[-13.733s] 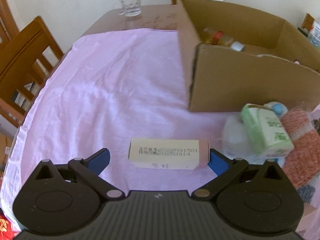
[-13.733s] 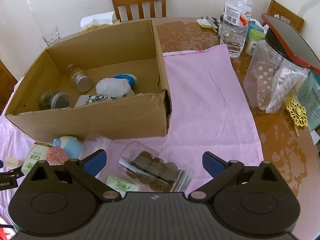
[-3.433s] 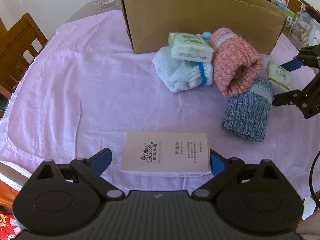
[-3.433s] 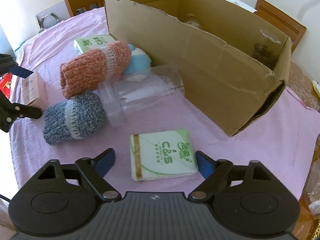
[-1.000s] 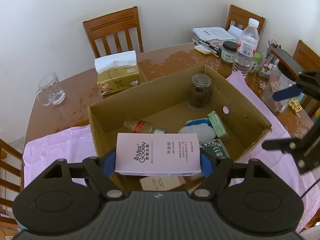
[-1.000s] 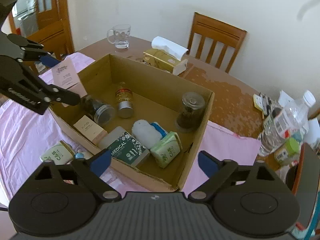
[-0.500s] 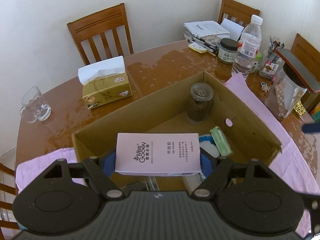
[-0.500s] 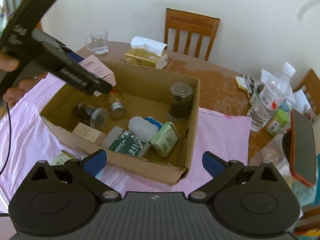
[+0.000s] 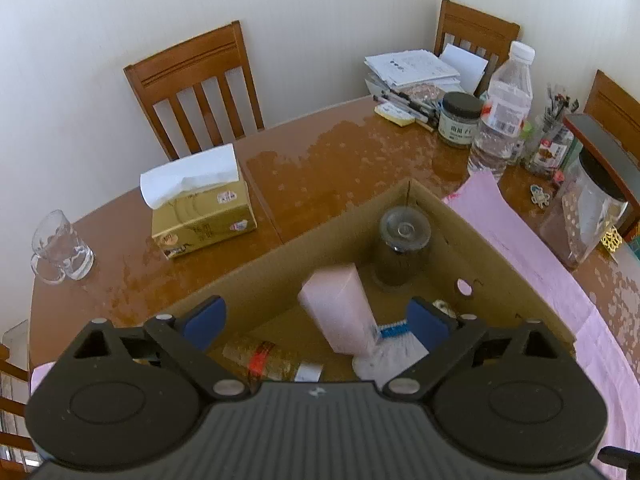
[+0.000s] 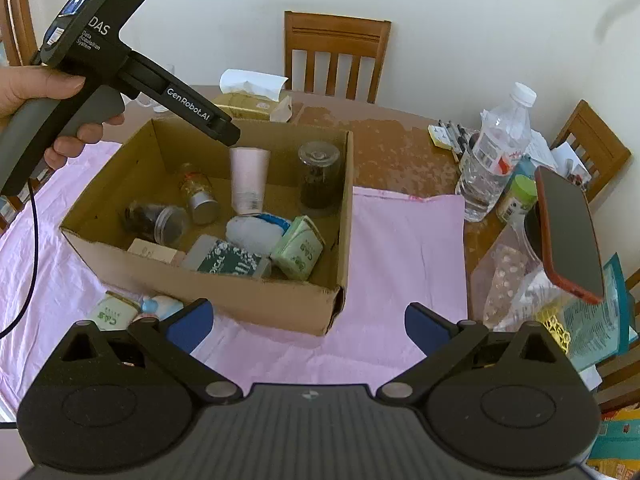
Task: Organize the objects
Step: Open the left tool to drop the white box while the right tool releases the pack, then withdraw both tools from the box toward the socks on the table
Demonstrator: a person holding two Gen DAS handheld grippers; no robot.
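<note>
The pink box [image 10: 249,180] stood on end inside the cardboard box [image 10: 256,300], beside a dark jar [image 10: 319,174]. The left gripper [image 9: 316,318] hovered above with jaws released; the right gripper [image 10: 306,324] was spread and empty too. A pink cloth [image 10: 404,240] covered the wooden worktop [image 9: 320,160]; chairs [image 9: 192,84] lined white walls.

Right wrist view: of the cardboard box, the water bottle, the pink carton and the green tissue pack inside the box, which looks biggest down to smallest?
1. cardboard box
2. water bottle
3. pink carton and green tissue pack: look about alike, so no ranking between them.
</note>
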